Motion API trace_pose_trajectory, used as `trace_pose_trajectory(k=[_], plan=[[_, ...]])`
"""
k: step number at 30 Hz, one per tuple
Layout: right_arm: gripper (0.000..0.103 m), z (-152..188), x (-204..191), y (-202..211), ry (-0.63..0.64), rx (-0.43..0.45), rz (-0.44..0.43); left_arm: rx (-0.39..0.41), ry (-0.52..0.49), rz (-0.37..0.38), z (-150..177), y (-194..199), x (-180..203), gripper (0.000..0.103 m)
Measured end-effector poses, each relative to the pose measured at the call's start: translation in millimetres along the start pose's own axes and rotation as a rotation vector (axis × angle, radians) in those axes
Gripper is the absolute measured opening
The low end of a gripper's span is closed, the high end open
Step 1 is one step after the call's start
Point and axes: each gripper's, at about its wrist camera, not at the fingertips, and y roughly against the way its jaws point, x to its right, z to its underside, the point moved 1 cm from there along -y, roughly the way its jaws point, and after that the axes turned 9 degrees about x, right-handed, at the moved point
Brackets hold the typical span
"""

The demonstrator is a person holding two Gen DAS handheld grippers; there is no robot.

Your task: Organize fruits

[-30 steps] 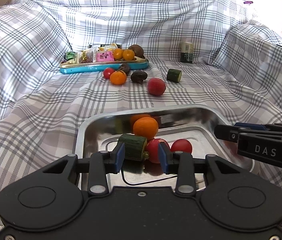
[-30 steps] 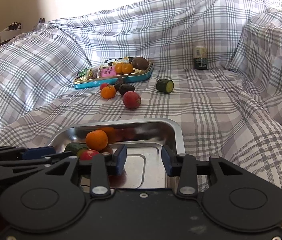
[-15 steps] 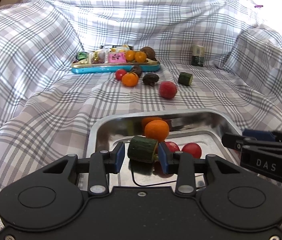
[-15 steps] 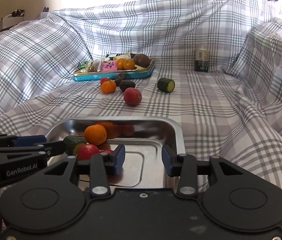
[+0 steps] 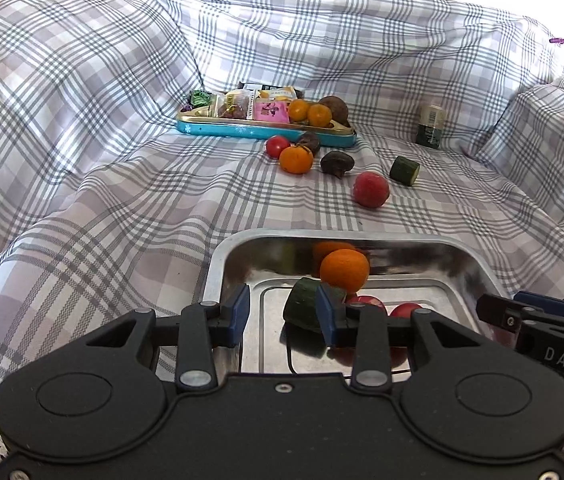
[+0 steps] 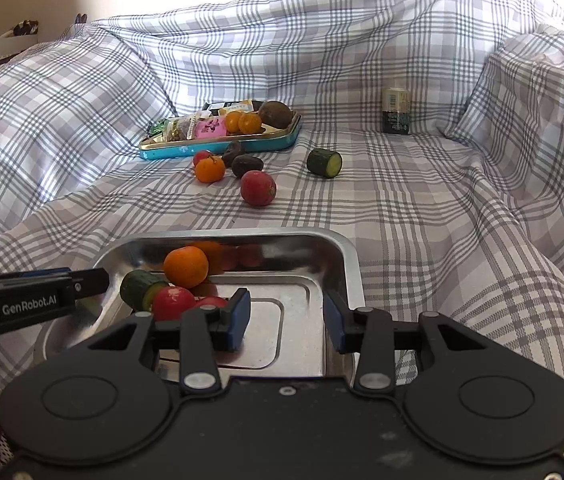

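A steel tray lies close in front on the checked cloth. In it are an orange, a cucumber piece and two red fruits. My left gripper is open over the tray's left part. Its gap is empty and the cucumber piece lies just past its right finger. My right gripper is open above the tray's bare right half, holding nothing. Farther back on the cloth lie a red apple, an orange and a second cucumber piece.
A blue tin tray with snack packets, two oranges and a brown fruit sits at the back. A small tomato and dark fruits lie before it. A can stands at the back right. The draped cloth rises on all sides.
The cucumber piece was between my left fingers; the left gripper has since shifted left and rolled, leaving the piece lying in the tray. The right gripper has stayed put.
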Motion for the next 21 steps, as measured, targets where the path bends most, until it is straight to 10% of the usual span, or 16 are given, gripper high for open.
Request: trace_pose_trajectory(k=[21], plan=[[0.042, -25, 3, -38, -0.072, -0.117, -0.024, -0.017, -0.092, -0.026, -33, -19, 3, 0.045]])
